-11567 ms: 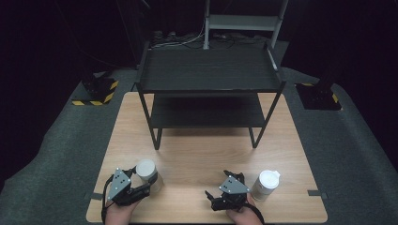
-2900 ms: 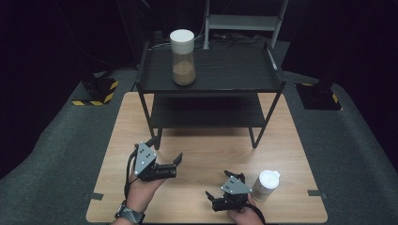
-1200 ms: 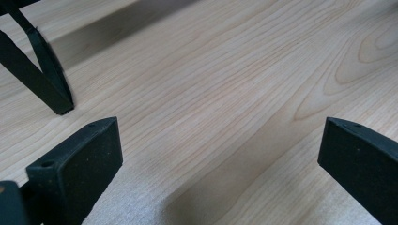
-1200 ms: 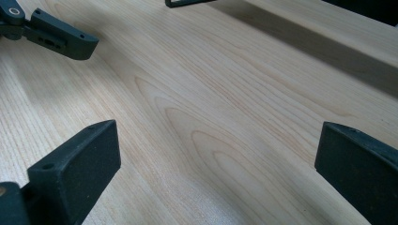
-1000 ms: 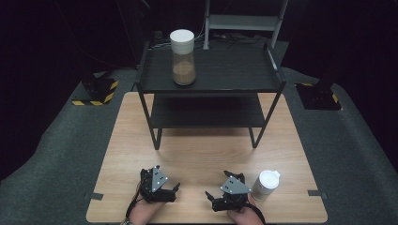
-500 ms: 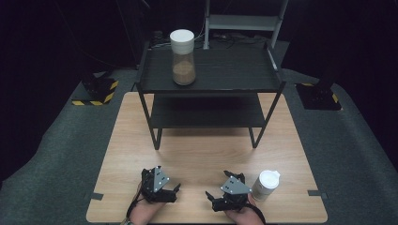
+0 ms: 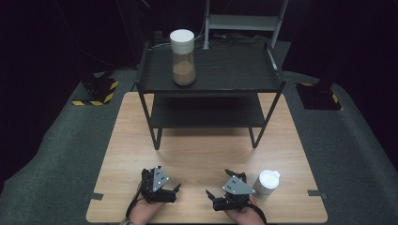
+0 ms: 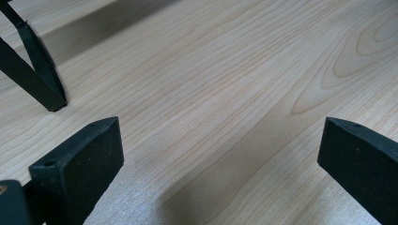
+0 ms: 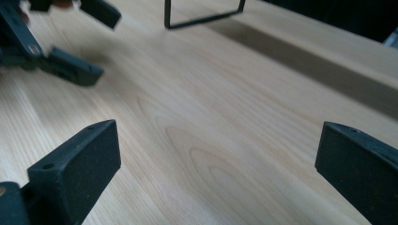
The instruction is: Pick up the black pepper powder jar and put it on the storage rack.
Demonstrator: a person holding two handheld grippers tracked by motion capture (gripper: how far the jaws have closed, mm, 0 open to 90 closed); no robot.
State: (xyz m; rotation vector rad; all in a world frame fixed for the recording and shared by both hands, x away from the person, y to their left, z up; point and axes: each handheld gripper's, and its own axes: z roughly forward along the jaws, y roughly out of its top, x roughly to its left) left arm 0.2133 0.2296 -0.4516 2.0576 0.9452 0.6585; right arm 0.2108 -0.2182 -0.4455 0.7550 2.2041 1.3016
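Note:
A clear jar point(image 7: 182, 58) with a white lid and brown contents stands upright on the left part of the black rack's top shelf point(image 7: 234, 70). A second white-lidded jar point(image 7: 267, 184) stands on the wooden table point(image 7: 206, 150) near its front right. My right gripper point(image 7: 221, 186) rests just left of that jar, apart from it. In the right gripper view its jaws point(image 9: 218, 154) are wide open over bare wood. My left gripper point(image 7: 169, 185) rests near the front edge, left of centre, its jaws point(image 8: 220, 145) also wide open with nothing between them.
The two-tier black rack fills the far half of the table, and its front left leg point(image 8: 35, 75) stands ahead of the left gripper. In the right gripper view, the left gripper point(image 9: 63, 65) lies at upper left, with the rack's leg frame point(image 9: 204, 16) beyond.
The jar once beside the left gripper now stands on the top shelf. The left gripper has come back from mid-table to the front edge and settled. The right gripper has not moved.

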